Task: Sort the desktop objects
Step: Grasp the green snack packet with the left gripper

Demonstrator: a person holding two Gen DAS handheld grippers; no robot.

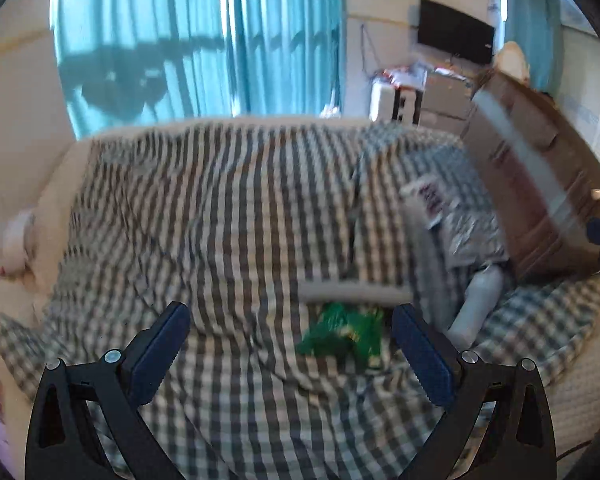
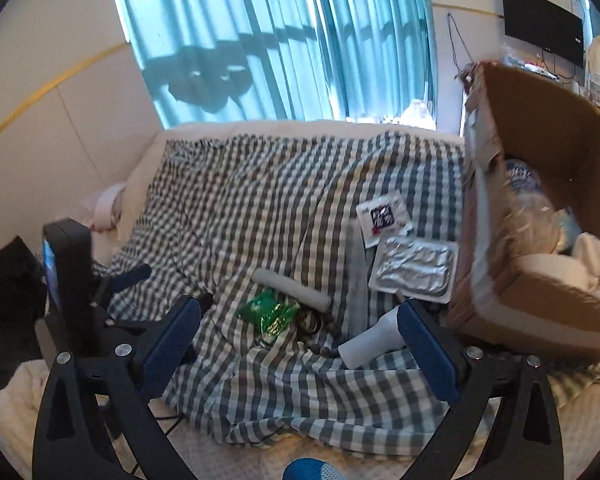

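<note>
Both sets of jaws are spread wide with nothing between the pads. The left gripper (image 1: 290, 338) tilts down toward the rumpled grey-and-white checked cloth (image 1: 228, 208), and its view is pretty motion-blurred. The right gripper (image 2: 300, 334) has the same downward tilt over the same cloth.

Just past the right gripper's blue pads sits a crinkly green plastic snack packet (image 2: 269, 313), with a white foam-looking roll (image 2: 291, 283) lying right behind it. A white plastic bottle (image 2: 374, 342) lies on its side against the right-hand finger. Further back are a flat silver foil pouch (image 2: 414, 270) and a white sachet with a dark print (image 2: 384, 216), overlapping at one corner. An open brown cardboard box (image 2: 548, 152) stands at the right edge of the cloth with stuff already inside, too jumbled to name. Teal curtains (image 2: 284, 40) hang behind.

In the left view the green packet (image 1: 342, 332) sits between the fingertips but further out, untouched.
</note>
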